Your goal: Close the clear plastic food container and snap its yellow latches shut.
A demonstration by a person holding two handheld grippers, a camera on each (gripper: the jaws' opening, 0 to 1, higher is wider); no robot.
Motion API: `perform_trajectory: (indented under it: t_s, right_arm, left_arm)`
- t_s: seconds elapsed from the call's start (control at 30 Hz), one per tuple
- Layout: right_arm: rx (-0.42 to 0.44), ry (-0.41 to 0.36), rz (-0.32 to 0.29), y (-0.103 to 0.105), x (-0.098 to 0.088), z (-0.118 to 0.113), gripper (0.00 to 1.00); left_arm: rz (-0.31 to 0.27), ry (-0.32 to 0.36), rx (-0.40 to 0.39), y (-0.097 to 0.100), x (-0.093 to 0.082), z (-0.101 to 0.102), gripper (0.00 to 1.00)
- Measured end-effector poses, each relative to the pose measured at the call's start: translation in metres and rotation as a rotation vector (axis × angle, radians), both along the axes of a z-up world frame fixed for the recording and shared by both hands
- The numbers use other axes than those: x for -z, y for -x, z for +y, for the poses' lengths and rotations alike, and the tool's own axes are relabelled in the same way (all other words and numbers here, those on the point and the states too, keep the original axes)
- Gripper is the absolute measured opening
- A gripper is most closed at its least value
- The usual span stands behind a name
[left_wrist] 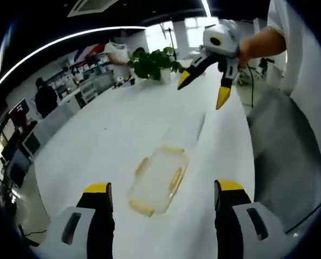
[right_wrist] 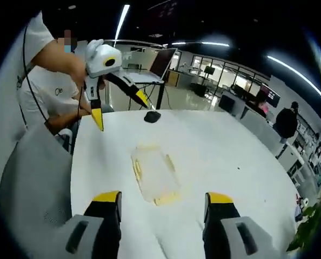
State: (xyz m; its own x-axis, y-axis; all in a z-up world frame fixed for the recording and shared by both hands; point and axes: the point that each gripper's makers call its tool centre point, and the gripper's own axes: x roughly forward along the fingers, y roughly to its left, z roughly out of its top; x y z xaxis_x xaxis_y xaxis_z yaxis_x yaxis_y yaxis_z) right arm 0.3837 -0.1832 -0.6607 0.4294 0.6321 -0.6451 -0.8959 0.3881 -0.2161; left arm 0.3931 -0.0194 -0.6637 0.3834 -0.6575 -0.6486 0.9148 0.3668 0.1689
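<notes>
A clear plastic food container with yellow latches lies flat on the white table, just ahead of my left gripper, whose jaws stand wide open and empty. My right gripper hangs open above the table's far side, held by a hand. In the right gripper view the same container lies ahead of my right gripper, open and empty. There the left gripper hovers open over the table's far left edge. The blur hides whether the lid sits fully down.
A potted green plant stands at the table's far end. A small dark object rests near the opposite end. A person in a white shirt stands beside the table, next to a grey chair. People and shelves stand behind.
</notes>
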Motion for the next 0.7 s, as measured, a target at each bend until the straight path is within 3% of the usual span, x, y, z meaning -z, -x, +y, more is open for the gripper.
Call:
perform_trajectory:
  t_s: [0.17,0.2,0.27,0.5,0.7]
  right_arm:
    - [-0.045,0.032,0.009,-0.005,0.011,0.01,0.58]
    - [-0.045,0.037,0.003,-0.007,0.012,0.01,0.57]
    - [-0.06,0.043,0.018,-0.007,0.016,0.012,0.55]
    - [-0.094,0.098,0.041,-0.014,0.033,0.011,0.49]
    - [-0.112,0.125,0.059,-0.016,0.047,0.015,0.46]
  left_arm:
    - [0.005,-0.042,0.013,-0.013,0.01,0.007,0.73]
    - [0.0,-0.082,0.025,-0.017,0.015,0.012,0.71]
    - [0.01,-0.079,0.035,-0.02,0.019,0.013,0.71]
    - [0.022,-0.192,0.108,-0.032,0.044,0.031,0.68]
    - [0.009,-0.236,0.17,-0.041,0.059,0.036,0.63]
